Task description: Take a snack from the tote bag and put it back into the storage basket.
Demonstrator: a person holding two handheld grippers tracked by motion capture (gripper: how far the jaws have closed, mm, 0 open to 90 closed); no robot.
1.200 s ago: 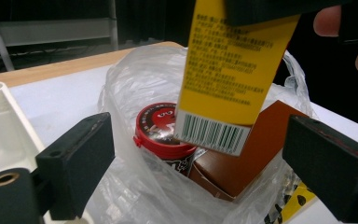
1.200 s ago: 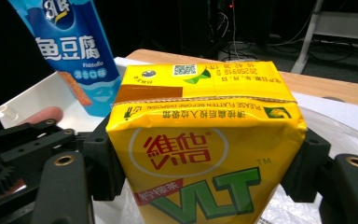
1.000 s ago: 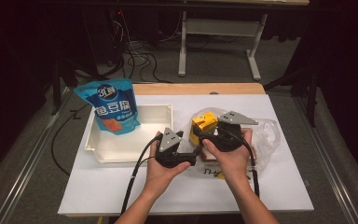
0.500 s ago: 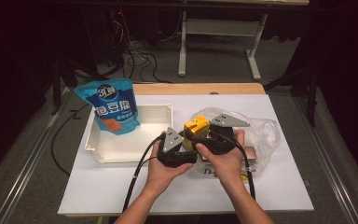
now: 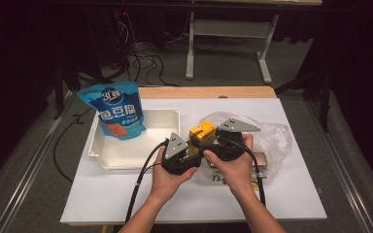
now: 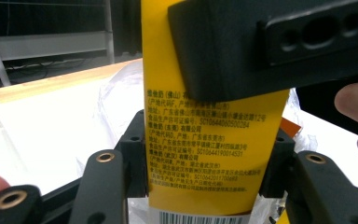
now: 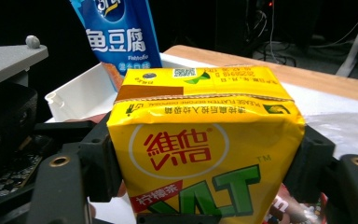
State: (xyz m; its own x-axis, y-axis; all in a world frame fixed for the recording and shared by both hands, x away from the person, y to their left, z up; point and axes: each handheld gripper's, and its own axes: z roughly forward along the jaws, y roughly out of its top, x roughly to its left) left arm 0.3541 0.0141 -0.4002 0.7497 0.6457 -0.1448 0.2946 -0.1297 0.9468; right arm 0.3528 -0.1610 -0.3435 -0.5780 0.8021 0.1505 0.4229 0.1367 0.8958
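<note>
You have the yellow drink carton [image 7: 205, 144] pinched from two sides at once: your right gripper [image 5: 212, 140] has its jaws clamped on the carton's flanks, top flap facing its camera, and your left gripper [image 5: 187, 154] has its jaws closed across the printed back panel. Held that way, the carton sits between the two tools, lifted just over the clear plastic bag [image 5: 267, 136] that lies under and beyond your right gripper. A double grip like this looks like a handover, so that one tool can let go without the carton tipping.

Beyond your left gripper lies the white tray [image 5: 141, 145], with the blue tofu pouch [image 5: 116, 109] propped at its far corner; both rest on the white table [image 5: 102, 199].

Against the frames a moment ago, both hands have drifted slightly toward the tray, carton with them. The pouch, tray and bag have not moved.
</note>
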